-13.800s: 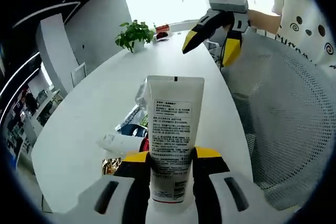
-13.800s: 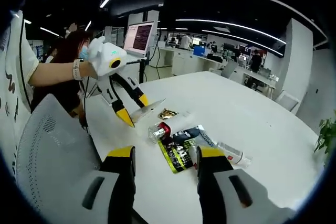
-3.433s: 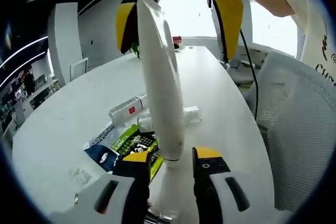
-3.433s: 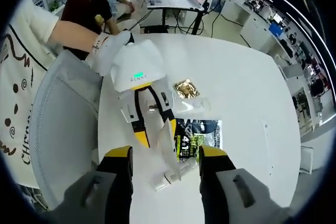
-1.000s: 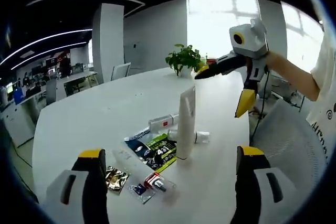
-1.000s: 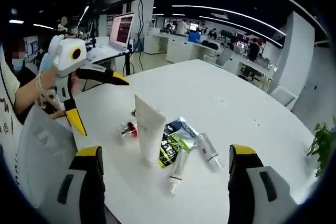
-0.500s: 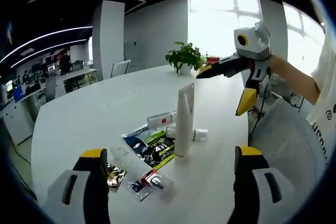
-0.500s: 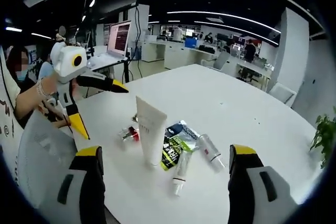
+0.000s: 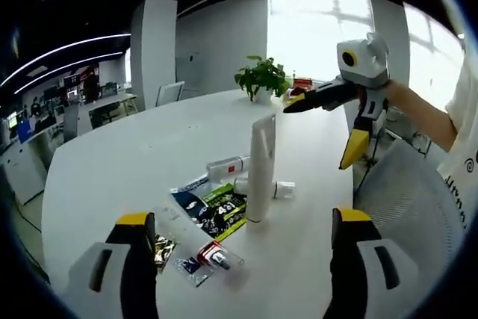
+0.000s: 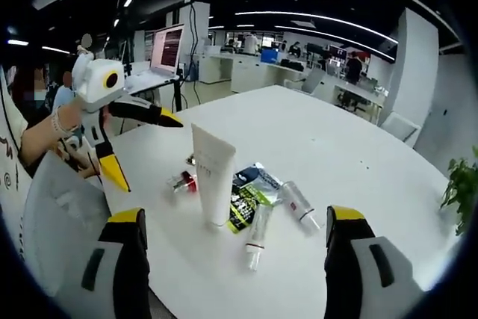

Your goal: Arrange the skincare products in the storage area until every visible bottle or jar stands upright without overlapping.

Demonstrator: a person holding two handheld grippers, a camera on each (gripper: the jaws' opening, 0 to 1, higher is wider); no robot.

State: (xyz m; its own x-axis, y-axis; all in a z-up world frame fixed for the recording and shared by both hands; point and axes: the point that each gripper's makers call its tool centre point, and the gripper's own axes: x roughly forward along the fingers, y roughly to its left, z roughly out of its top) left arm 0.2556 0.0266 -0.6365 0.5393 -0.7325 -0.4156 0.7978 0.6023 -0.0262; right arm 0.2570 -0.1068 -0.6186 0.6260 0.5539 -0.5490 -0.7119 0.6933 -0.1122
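A: How does the left claw (image 9: 237,259) stand?
B: Spread wide with nothing between its yellow-tipped jaws, raised above the round white desk (image 9: 112,169). Just ahead of it lie a small red-capped clear bottle (image 9: 210,255) and a crinkled gold foil sachet (image 9: 163,246), both flat on the desk

A: And beyond those?
B: A dark blue and green printed sachet (image 9: 211,208) lies flat. Just beside its far edge a tall white squeeze tube (image 9: 261,169) stands upright on its cap, straight ahead of the claw. Behind the tube two smaller white tubes lie on their sides, one with a red label (image 9: 225,169)

A: The right claw (image 10: 233,259)?
B: Also parted wide and holding nothing. In its own view the white tube (image 10: 212,175) stands upright ahead, slightly left of centre, with the printed sachet (image 10: 249,193) and two lying tubes to its right, and the red-capped bottle (image 10: 184,181) on its left

A: Do the claws see each other?
B: Yes. The right claw (image 9: 331,126) is up at the far right of the left gripper view, jaws apart above the desk; the left claw (image 10: 142,144) is at the left of the right gripper view, likewise spread. A green potted plant (image 9: 261,80) sits at the desk's far end
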